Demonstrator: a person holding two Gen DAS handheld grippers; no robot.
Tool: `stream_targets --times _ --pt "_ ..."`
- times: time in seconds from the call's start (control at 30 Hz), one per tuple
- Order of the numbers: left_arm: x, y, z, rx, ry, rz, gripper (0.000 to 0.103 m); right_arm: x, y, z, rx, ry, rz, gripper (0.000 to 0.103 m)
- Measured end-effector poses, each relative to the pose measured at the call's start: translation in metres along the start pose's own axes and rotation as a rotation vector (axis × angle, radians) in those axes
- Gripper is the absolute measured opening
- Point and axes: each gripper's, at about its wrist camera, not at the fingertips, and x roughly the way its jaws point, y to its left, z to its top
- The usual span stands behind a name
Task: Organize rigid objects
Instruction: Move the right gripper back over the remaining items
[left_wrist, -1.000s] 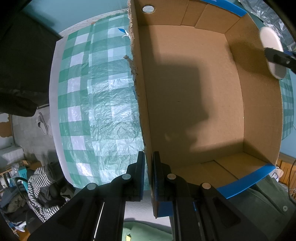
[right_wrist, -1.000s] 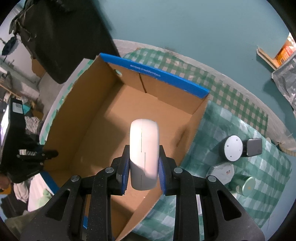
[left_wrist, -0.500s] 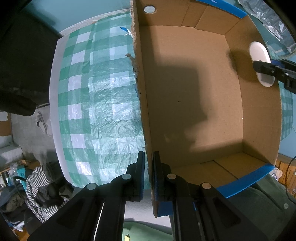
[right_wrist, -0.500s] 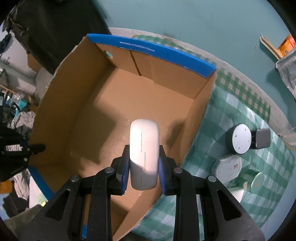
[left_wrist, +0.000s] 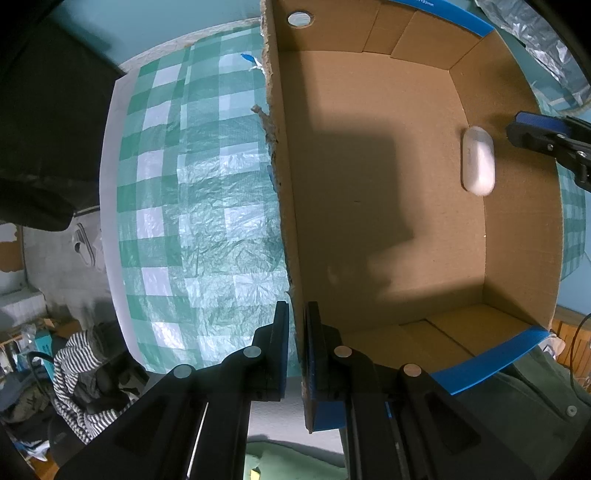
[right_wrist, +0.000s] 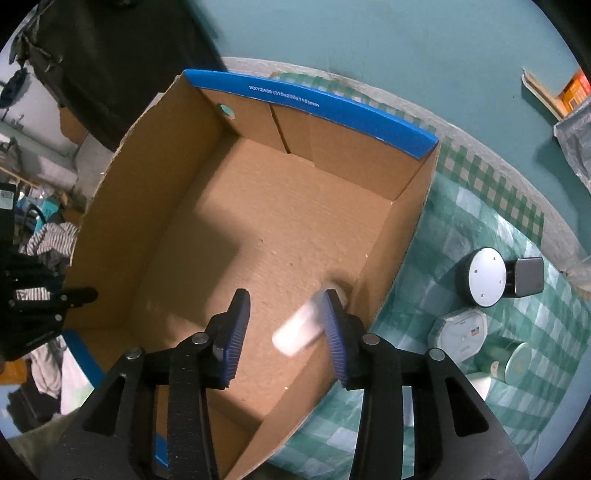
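Observation:
An open cardboard box (left_wrist: 369, 122) with blue end rims stands on the green checked cloth. My left gripper (left_wrist: 295, 314) is shut on the box's torn left wall near its front corner. A white oval object (left_wrist: 477, 166) is inside the box by the right wall, blurred in the right wrist view (right_wrist: 297, 332). My right gripper (right_wrist: 284, 314) hangs over that side of the box. Its jaws are opening, and the white object sits loose between them, close to the right finger. One right fingertip (left_wrist: 535, 129) shows over the box's right wall.
On the cloth right of the box lie a round black-and-white device (right_wrist: 484, 277), a dark grey block (right_wrist: 530, 277), a white octagonal tin (right_wrist: 460, 332) and a green tin (right_wrist: 513, 360). The checked tablecloth (left_wrist: 192, 184) stretches left of the box. Striped clothing (left_wrist: 74, 369) lies on the floor.
My right gripper carried the white object over the box's right wall and has let go of it; it now lies lower in the box. The left gripper kept its hold.

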Motion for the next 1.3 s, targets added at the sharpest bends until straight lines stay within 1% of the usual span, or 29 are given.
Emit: stream_targets --times 0.03,0.13,0.2,0.33,0.47,0.77,0.93,1.03,1.1,1.3 --pt "0.0 0.0 -0.001 0.0 0.0 -0.001 0.009 -0.002 0.001 -0.001 -0.002 -0.007 0.001 0.043" --pt "-0.002 0.0 -0.001 -0.001 -0.006 -0.003 0.009 -0.009 0.002 -0.002 -0.003 -0.031 0.002 0.053" --pt "-0.003 0.001 -0.002 -0.002 -0.008 -0.005 0.009 -0.015 0.0 -0.004 0.004 -0.053 0.001 0.062" --pt "-0.002 0.002 -0.002 -0.005 -0.005 -0.007 0.009 -0.029 -0.006 -0.008 0.025 -0.088 0.015 0.062" --pt "-0.002 0.002 -0.001 -0.001 -0.004 -0.004 0.009 -0.042 -0.016 -0.015 0.039 -0.111 0.004 0.062" --pt "-0.001 0.001 -0.001 0.0 0.0 -0.002 0.009 -0.064 -0.052 -0.039 0.123 -0.137 -0.025 0.062" --pt "-0.002 0.001 -0.002 -0.001 -0.001 -0.002 0.009 -0.065 -0.077 -0.053 0.167 -0.12 -0.056 0.062" --pt "-0.002 0.001 -0.002 0.0 0.0 -0.001 0.009 -0.062 -0.092 -0.065 0.178 -0.099 -0.091 0.062" --pt "-0.002 0.001 -0.002 0.0 0.0 -0.002 0.009 -0.057 -0.103 -0.073 0.186 -0.079 -0.119 0.062" --pt "-0.002 0.0 -0.002 0.0 0.004 0.0 0.009 -0.038 -0.143 -0.095 0.265 -0.021 -0.143 0.062"
